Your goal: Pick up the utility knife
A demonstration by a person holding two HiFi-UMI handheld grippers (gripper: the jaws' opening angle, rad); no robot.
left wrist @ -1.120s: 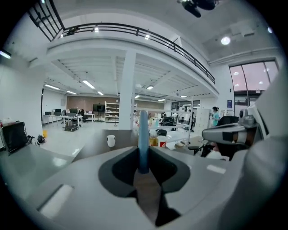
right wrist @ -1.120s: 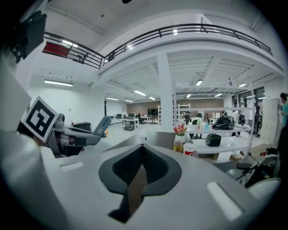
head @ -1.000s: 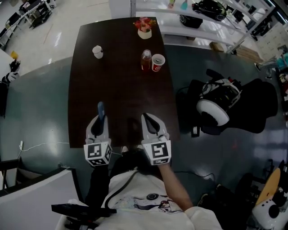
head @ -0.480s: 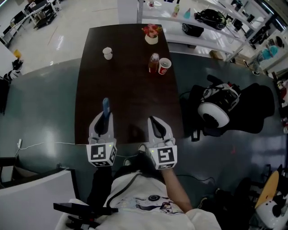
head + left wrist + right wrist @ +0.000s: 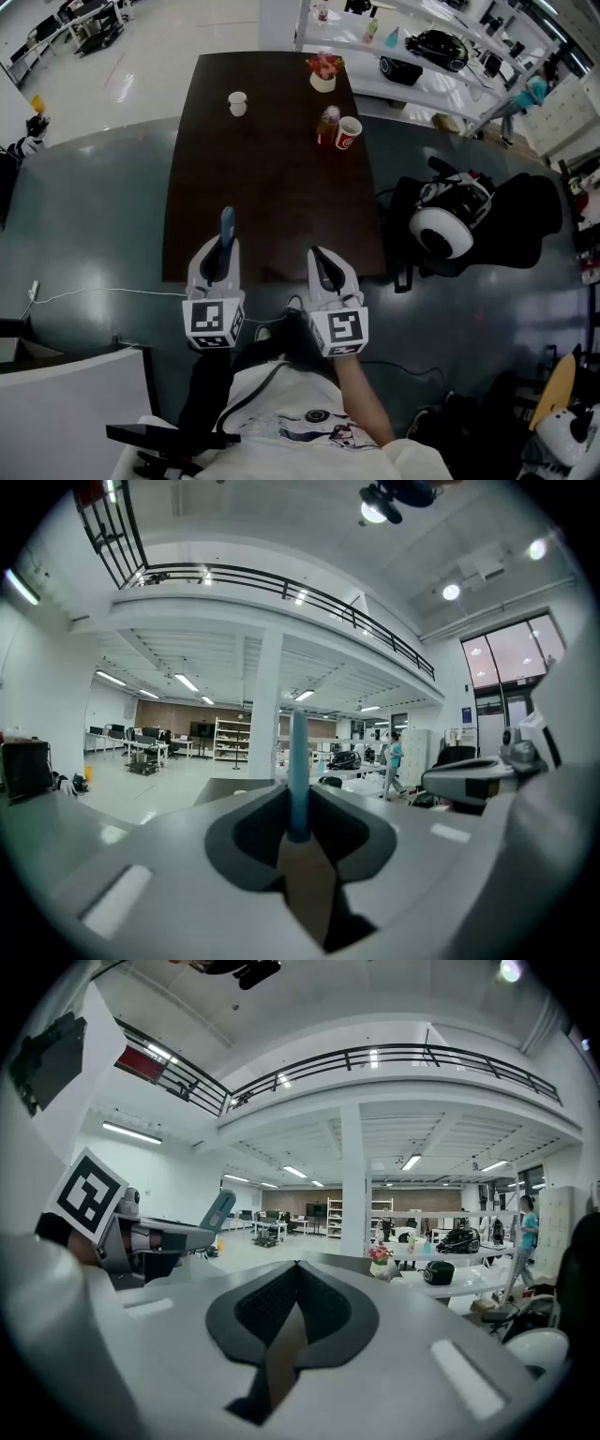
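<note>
The utility knife point(image 5: 227, 223) is a slim blue handle that sticks forward out of my left gripper point(image 5: 222, 247), which is shut on it. In the left gripper view the knife point(image 5: 298, 766) stands upright between the closed jaws of the left gripper point(image 5: 298, 829), above the near end of the dark table point(image 5: 272, 159). My right gripper point(image 5: 320, 257) is beside it to the right, shut with nothing in it. In the right gripper view the jaws of the right gripper point(image 5: 295, 1277) meet, and the left gripper point(image 5: 150, 1238) with the knife point(image 5: 217, 1211) shows at the left.
At the table's far end stand a white cup point(image 5: 237, 102), a bottle point(image 5: 328, 127), a red cup point(image 5: 350, 132) and a small flower pot point(image 5: 323, 72). A black chair with a white helmet point(image 5: 441, 227) is at the right. White shelves point(image 5: 422, 52) lie beyond.
Both grippers have drawn back toward the table's near edge and risen a little, the knife still in the left one. The table looks farther away.
</note>
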